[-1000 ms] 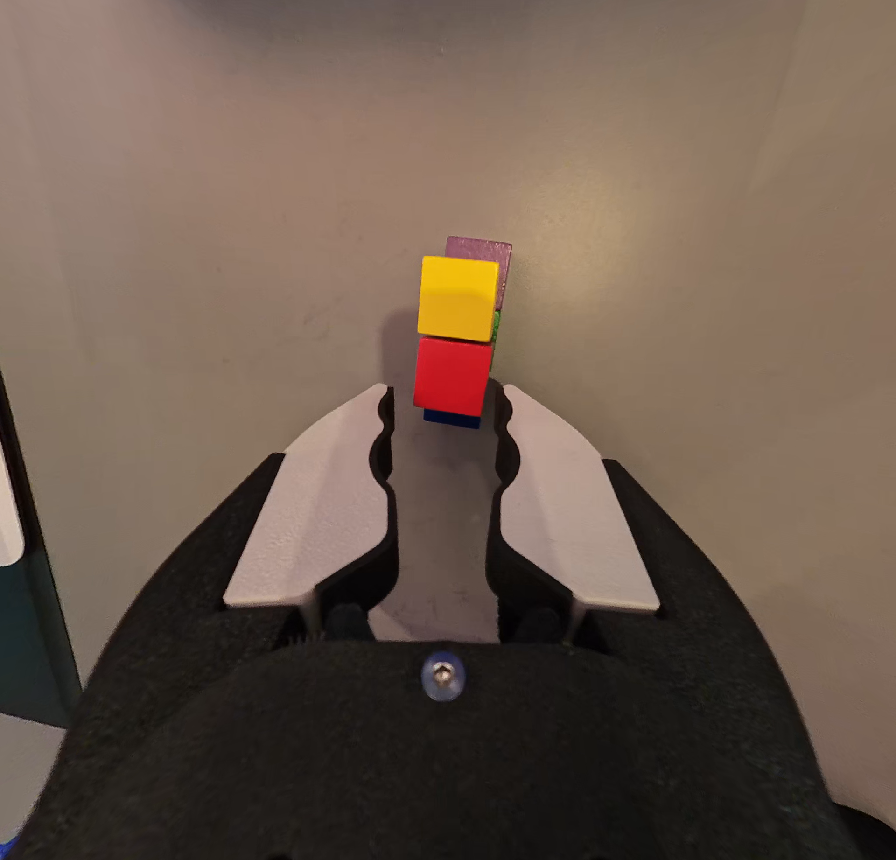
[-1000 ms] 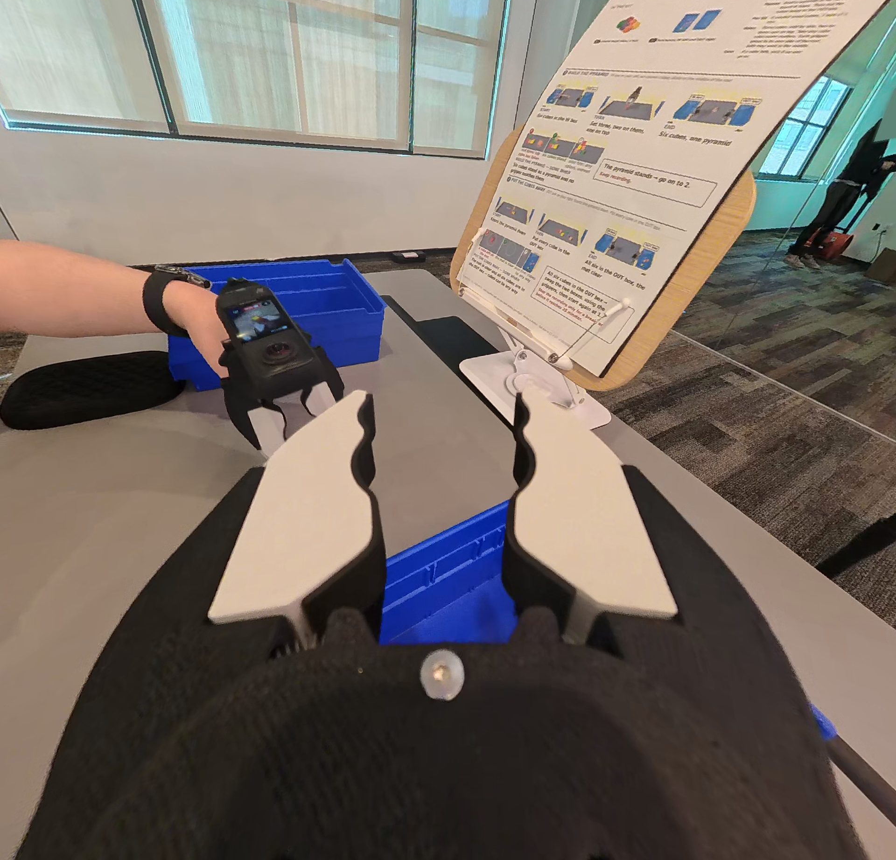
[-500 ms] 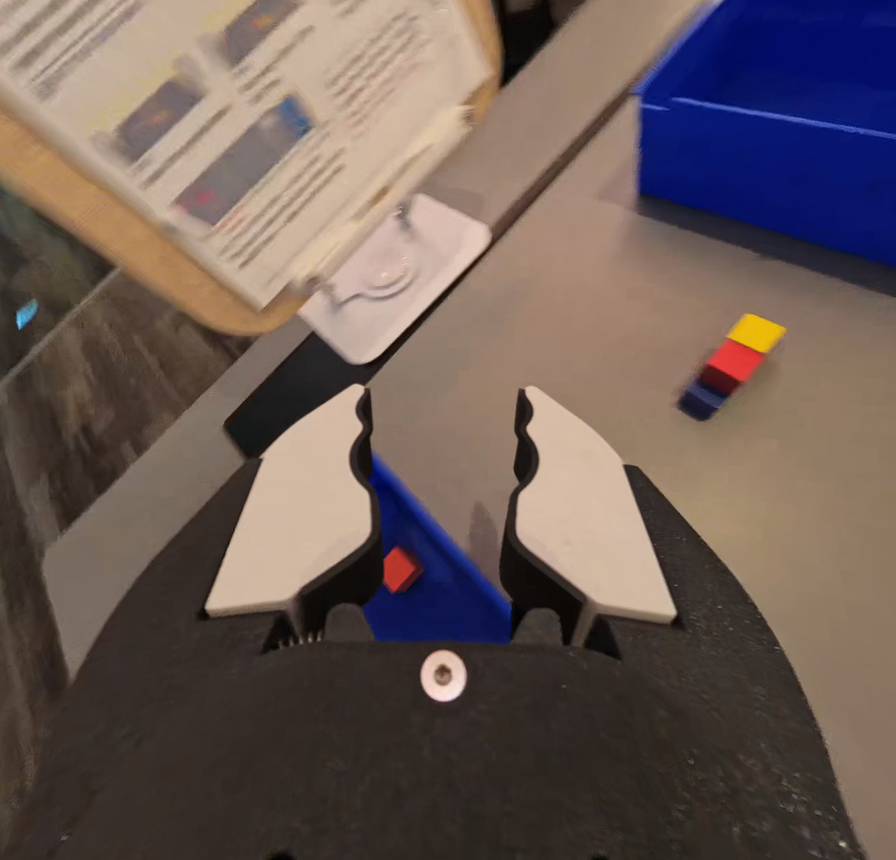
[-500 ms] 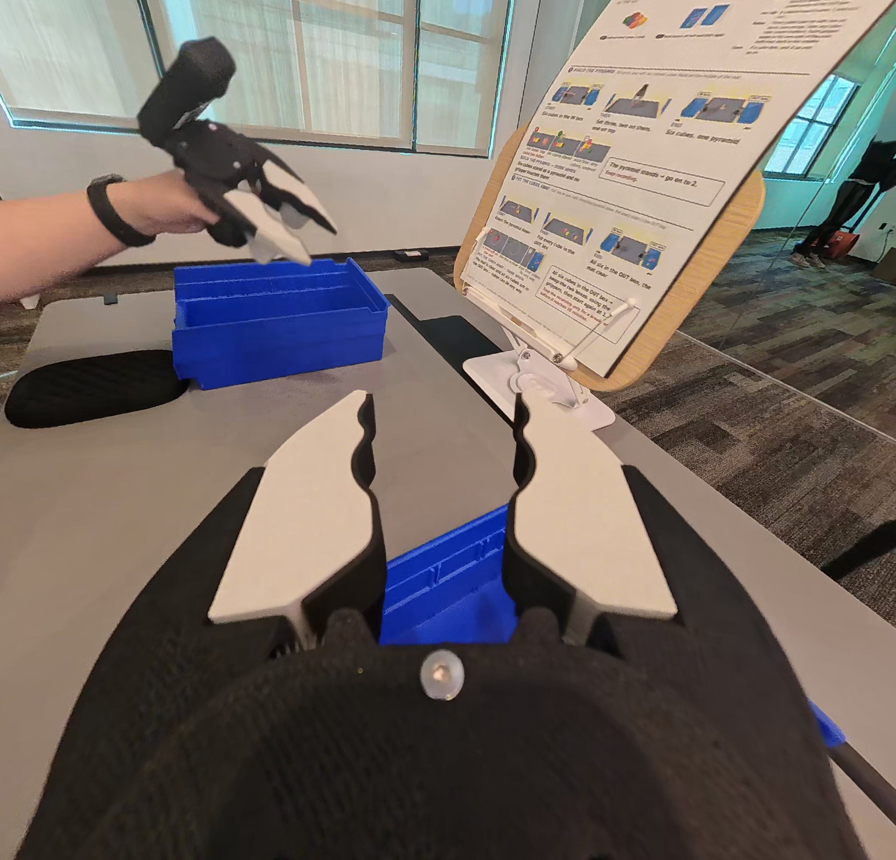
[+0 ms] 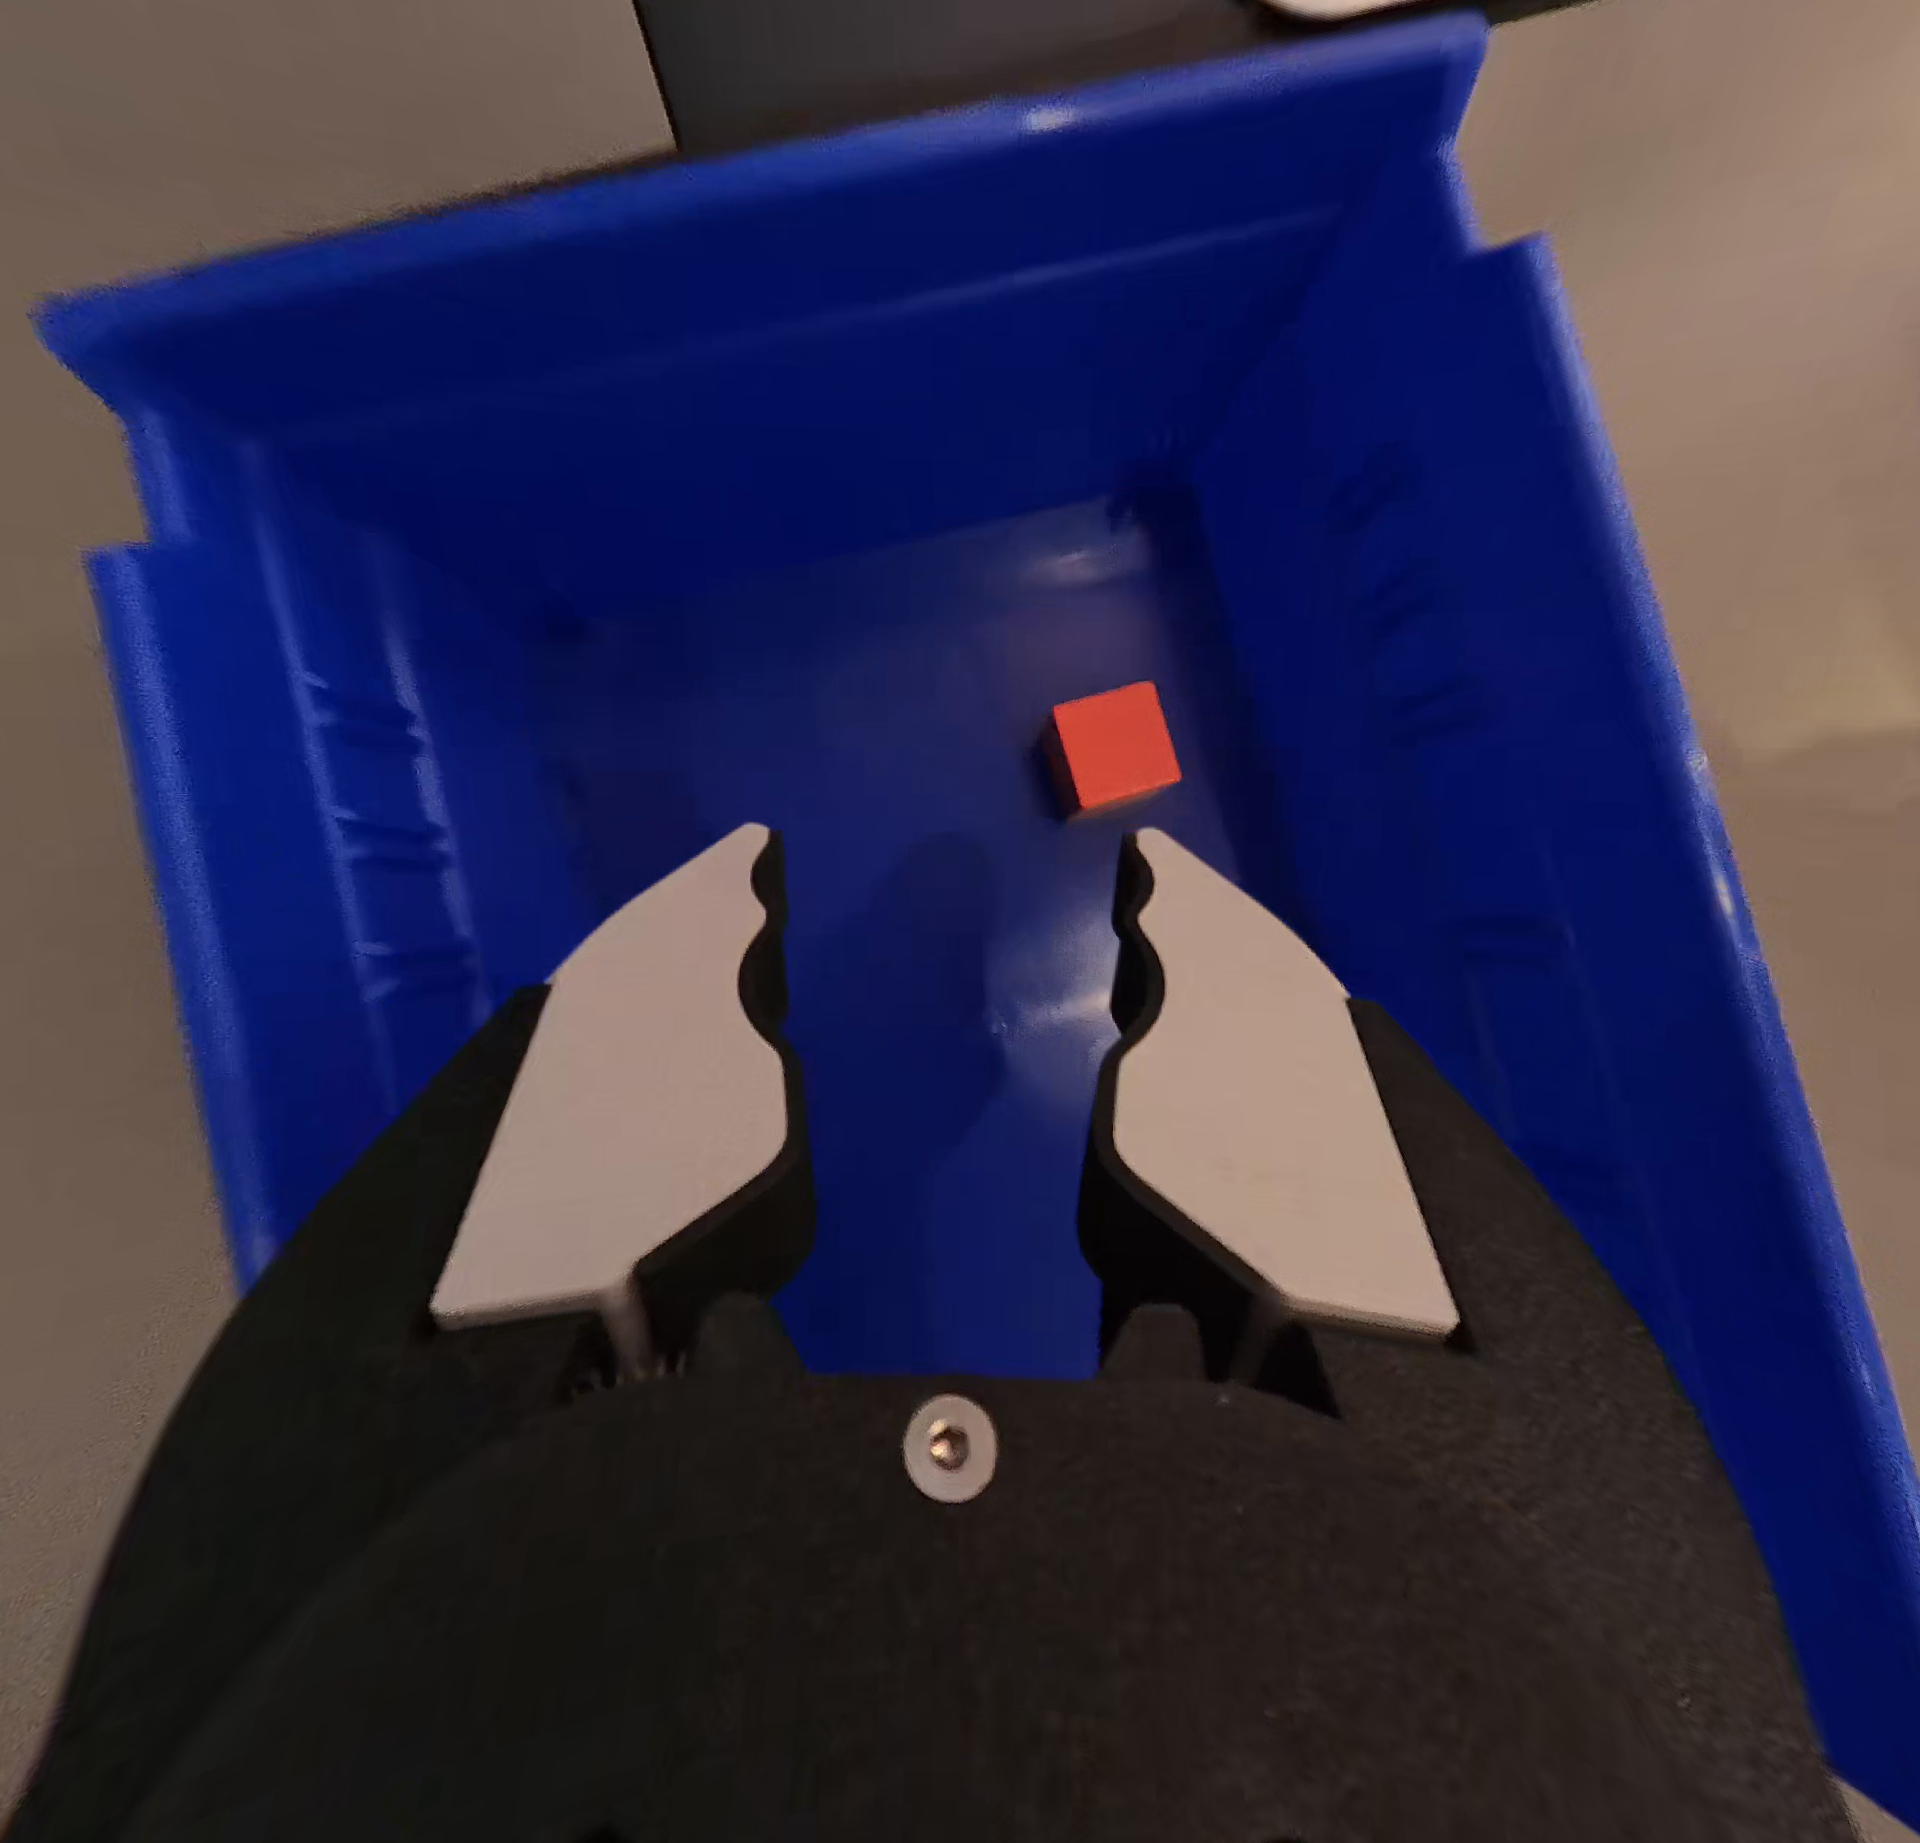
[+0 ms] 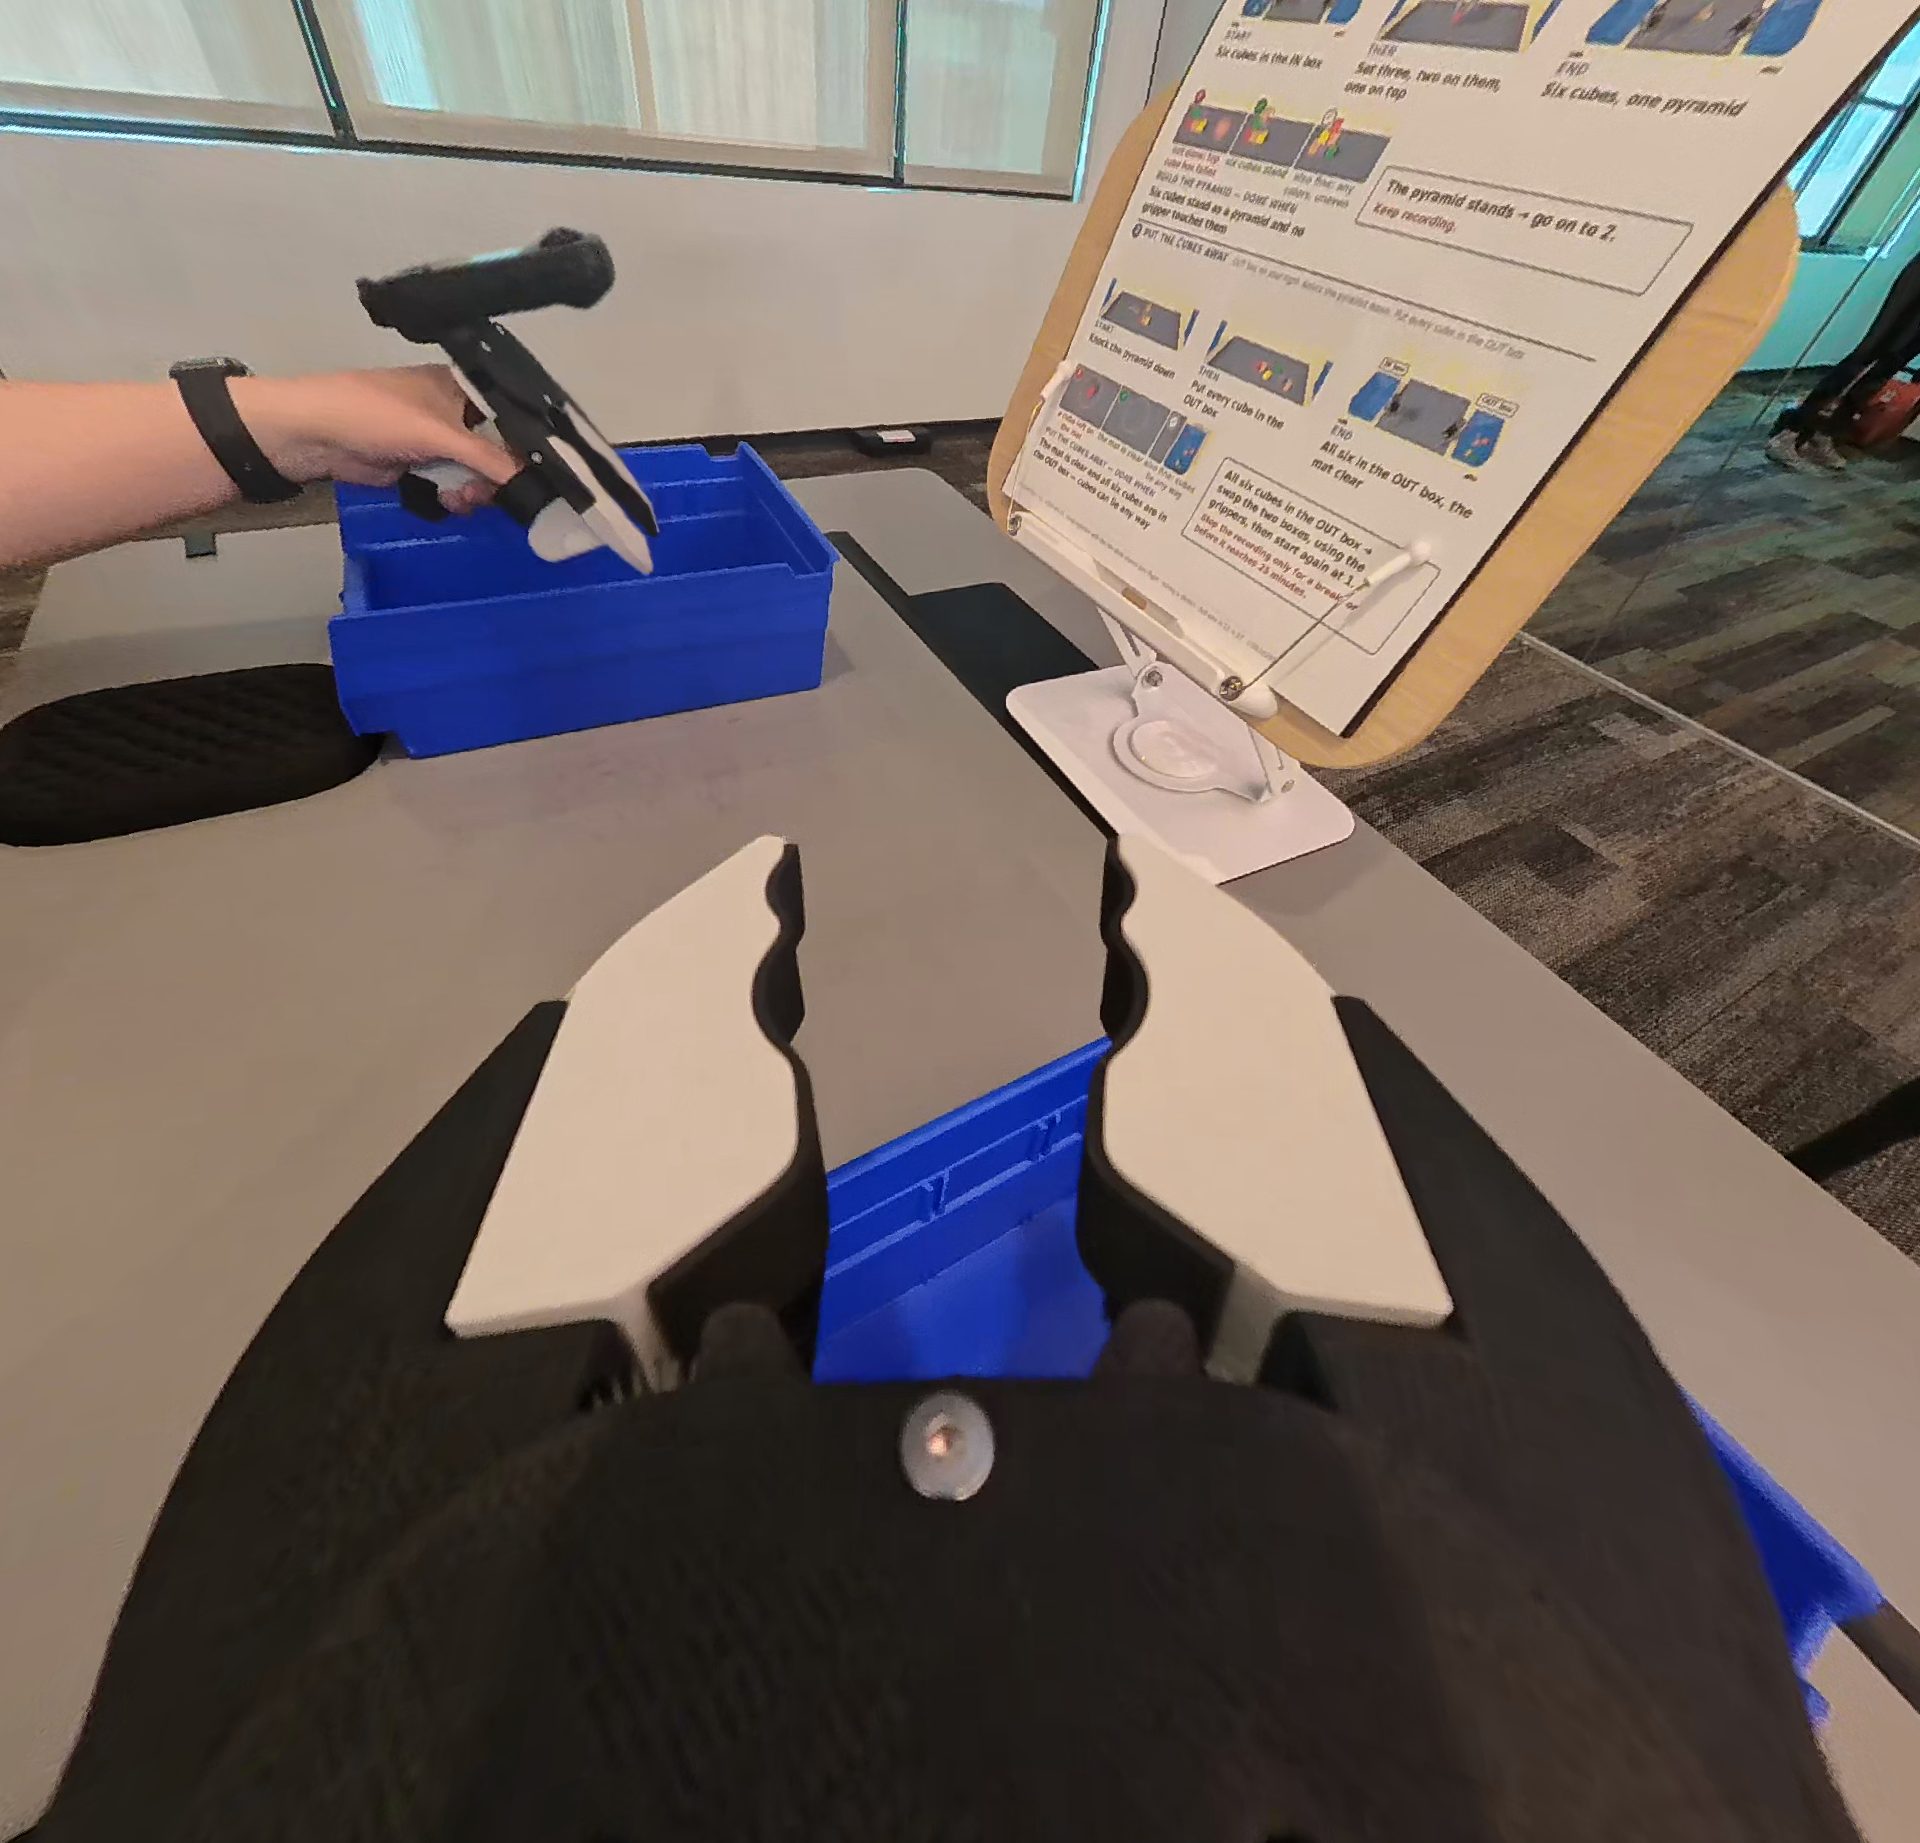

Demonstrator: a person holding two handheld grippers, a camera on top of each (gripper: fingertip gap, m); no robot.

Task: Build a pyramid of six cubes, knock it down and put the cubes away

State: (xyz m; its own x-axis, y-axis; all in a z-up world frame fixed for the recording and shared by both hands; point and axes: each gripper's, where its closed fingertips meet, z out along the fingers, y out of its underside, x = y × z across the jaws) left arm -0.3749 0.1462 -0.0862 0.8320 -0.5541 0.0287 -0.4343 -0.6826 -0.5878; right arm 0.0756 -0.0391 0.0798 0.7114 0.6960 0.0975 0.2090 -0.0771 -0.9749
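Left tongs (image 5: 945, 843) hang open and empty over a blue bin (image 5: 727, 235), pointing down into it. One red cube (image 5: 1114, 747) lies on the bin floor at about 1 o'clock from the tips, just ahead of the right finger, not touching either. No other cube shows in this bin. Right tongs (image 6: 948, 858) also open, holding nothing, poised above the grey desk (image 6: 312, 962) with a second blue bin's (image 6: 956, 1170) wall directly beneath them. From the right wrist view the desk shows no cubes, though much of it is hidden. Instruction board (image 6: 1455, 287) on a stand at 2 o'clock. Judgement: building stage, near its end; this red cube looks like the last to fetch. Knockdown and put-away are not yet begun.
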